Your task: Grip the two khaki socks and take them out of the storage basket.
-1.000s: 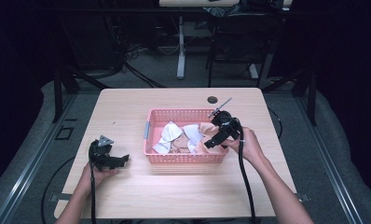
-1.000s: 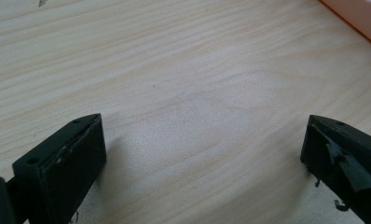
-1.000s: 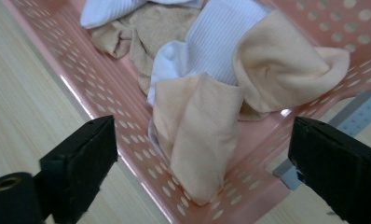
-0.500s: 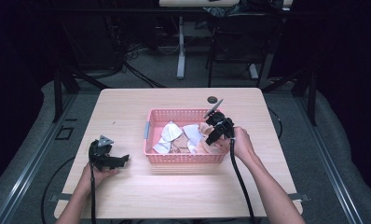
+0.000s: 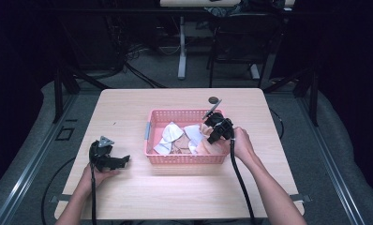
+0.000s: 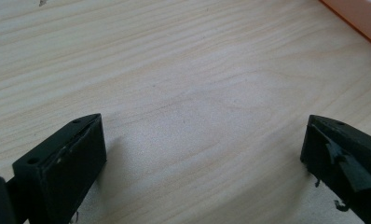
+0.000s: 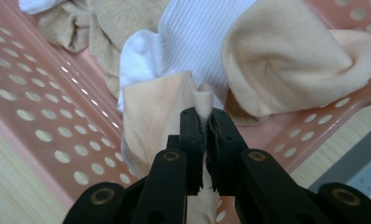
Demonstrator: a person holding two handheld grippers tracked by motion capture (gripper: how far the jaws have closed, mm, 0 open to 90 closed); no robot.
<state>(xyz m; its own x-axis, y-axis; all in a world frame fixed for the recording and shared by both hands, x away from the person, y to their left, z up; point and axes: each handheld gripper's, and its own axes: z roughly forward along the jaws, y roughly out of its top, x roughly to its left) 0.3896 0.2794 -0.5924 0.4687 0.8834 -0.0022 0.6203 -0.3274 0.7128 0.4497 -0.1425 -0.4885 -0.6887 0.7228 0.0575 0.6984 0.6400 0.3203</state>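
My right gripper (image 7: 204,122) has dipped from above the pink basket (image 5: 184,159) down into its right end, and its jaws have just been closing; they now pinch a fold of the peach sock (image 7: 151,121). That sock lies in the basket beside a white ribbed sock (image 7: 207,37), its fold sticking up between my pads. The right gripper view shows this pinch close up; the high view shows my left gripper (image 5: 110,161) resting on the bench (image 5: 128,108), jaws spread, where it was before.
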